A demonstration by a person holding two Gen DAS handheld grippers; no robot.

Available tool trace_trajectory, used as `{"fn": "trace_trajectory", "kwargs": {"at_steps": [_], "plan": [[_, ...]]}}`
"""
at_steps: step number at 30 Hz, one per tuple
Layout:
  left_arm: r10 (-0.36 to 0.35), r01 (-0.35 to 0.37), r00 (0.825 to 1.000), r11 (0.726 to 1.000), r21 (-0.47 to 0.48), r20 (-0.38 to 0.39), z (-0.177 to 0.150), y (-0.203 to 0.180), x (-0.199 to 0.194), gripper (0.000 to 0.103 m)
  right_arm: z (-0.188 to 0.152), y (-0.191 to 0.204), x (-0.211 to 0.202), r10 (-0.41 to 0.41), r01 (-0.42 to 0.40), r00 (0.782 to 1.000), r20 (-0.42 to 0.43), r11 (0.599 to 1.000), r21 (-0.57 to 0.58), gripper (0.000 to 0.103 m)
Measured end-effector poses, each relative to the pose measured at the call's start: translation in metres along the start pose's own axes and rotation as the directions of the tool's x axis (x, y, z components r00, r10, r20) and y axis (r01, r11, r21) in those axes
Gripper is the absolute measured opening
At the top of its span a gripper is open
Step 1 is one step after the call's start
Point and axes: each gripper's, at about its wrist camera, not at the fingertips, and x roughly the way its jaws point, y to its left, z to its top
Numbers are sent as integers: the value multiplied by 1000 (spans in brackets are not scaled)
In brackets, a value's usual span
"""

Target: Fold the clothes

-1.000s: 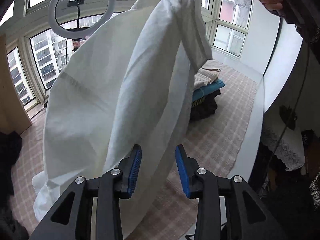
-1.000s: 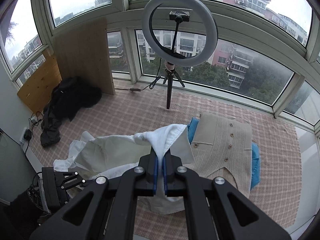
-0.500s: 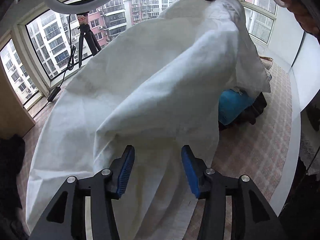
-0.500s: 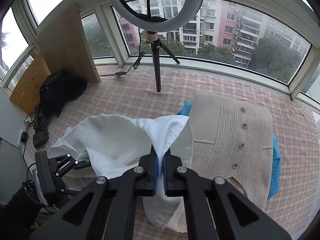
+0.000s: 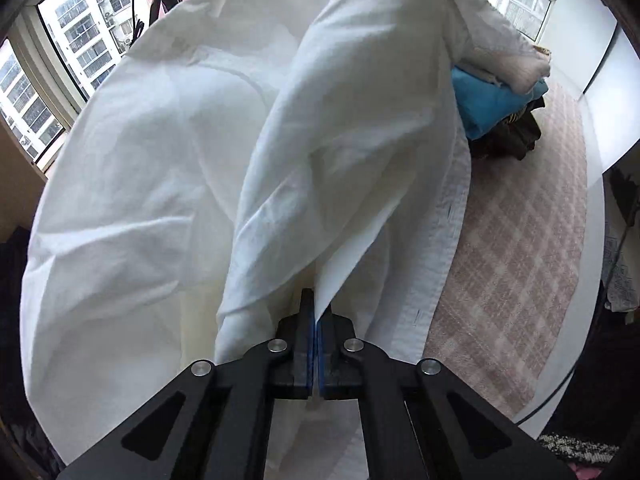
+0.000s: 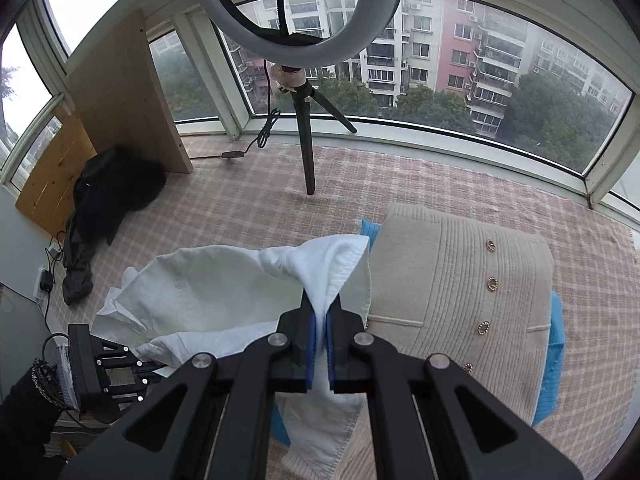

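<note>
White garment (image 5: pixel 168 152) pinched between left fingers (image 5: pixel 306 320), apparently a fold, right fingers (image 6: pixel 308 320) likewise.

hand-held gripper (image 5: pixel 315 312) | black frame | blue pads | silver screws

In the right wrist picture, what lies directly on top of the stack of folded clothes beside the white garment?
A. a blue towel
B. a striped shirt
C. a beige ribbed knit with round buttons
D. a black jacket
C: the beige ribbed knit with a row of round buttons forms the top layer, and only an edge of the blue piece shows beneath it.
</note>
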Motion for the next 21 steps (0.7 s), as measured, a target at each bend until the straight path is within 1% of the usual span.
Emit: {"fn": "trace_trajectory", "kwargs": {"at_steps": [2,3,5,7,8,9,11,12,13,14,15,16,17,19,20,21], "plan": [[-46,47,998,998,-42,42,-6,4,-33,0,-2,-4,-4,-11,11,1000,3,1000,5,4],[-77,82,995,993,-84,60,-10,12,-48,0,-4,-6,-6,-18,18,1000,5,1000,8,4],[-139,157,985,971,-179,106,-19,31,-75,0,-8,-9,-9,-25,25,1000,1,1000,10,4],[-169,204,973,946,-251,157,-29,49,-92,0,-13,-8,-11,-28,28,1000,-8,1000,7,4],[-165,209,971,938,-277,173,-33,61,-96,0,-16,-6,-13,-32,32,999,-14,999,-1,4],[-140,189,974,936,-298,177,-35,70,-95,0,-18,-4,-14,-35,34,999,-18,999,-11,4],[-109,153,982,937,-313,155,-36,90,-82,0,-21,1,-17,-43,43,999,-22,999,-31,4],[-69,105,989,948,-301,128,-30,96,-72,2,-22,4,-18,-48,47,999,-23,998,-42,4],[-10,36,995,958,-283,94,-23,102,-61,6,-24,7,-19,-52,51,998,-23,997,-54,4],[50,-33,997,965,-260,59,-17,110,-51,13,-25,11,-20,-59,57,998,-24,996,-67,4],[91,-80,995,964,-252,32,-13,119,-44,25,-26,14,-20,-66,64,998,-25,995,-80,4],[97,-90,995,962,-258,15,-11,127,-41,29,-26,17,-20,-75,73,997,-25,993,-89,4],[89,-86,996,962,-259,2,-9,134,-37,36,-26,19,-20,-84,81,996,-26,992,-98,4],[72,-77,997,965,-252,-27,-1,145,-25,40,-26,21,-19,-88,85,996,-29,992,-97,4],[54,-62,998,969,-237,-43,1,148,-22,43,-25,21,-19,-94,91,995,-28,991,-97,4],[28,-40,998,977,-209,-57,0,148,-21,51,-24,22,-20,-99,96,995,-25,991,-98,4]]}}
